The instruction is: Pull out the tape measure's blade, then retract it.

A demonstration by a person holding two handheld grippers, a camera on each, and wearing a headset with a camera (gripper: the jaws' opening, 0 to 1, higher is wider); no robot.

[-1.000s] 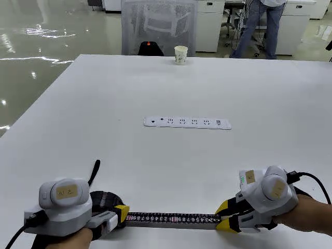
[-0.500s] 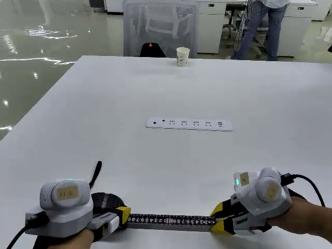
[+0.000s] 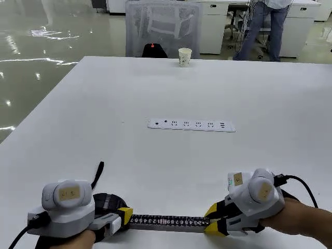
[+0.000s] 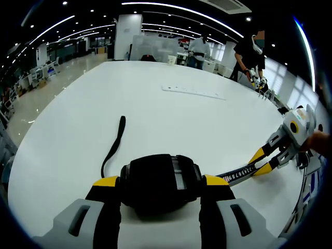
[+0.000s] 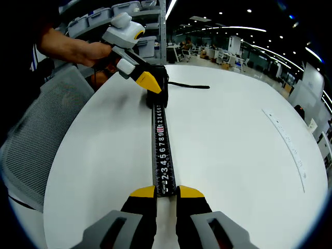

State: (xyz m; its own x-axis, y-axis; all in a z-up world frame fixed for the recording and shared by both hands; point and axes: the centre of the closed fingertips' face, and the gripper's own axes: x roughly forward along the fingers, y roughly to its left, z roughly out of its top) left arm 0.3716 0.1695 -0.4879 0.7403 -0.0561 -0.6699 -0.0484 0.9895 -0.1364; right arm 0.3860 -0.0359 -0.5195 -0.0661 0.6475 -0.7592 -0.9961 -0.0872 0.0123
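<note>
Near edge blocked: blade (image 3: 168, 221) runs low along tabletop (image 3: 78, 129), from case (image 3: 106, 202) in left gripper (image 3: 120, 217) to right gripper (image 3: 210, 220). Strap (image 3: 97, 174) lies beside case, toward near-left corner. Power strip (image 3: 191, 125) flat mid-tabletop, paper cup (image 3: 184, 56) at far edge. Open lanes: blade to strip, strip to cup, both side edges.

Black tape measure (image 4: 161, 181); blade (image 5: 162, 150) extended flat.

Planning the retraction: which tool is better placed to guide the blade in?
Likely right. The right tool grips the blade at its tip and can travel toward the case; the left tool clamps the case, anchoring it.
</note>
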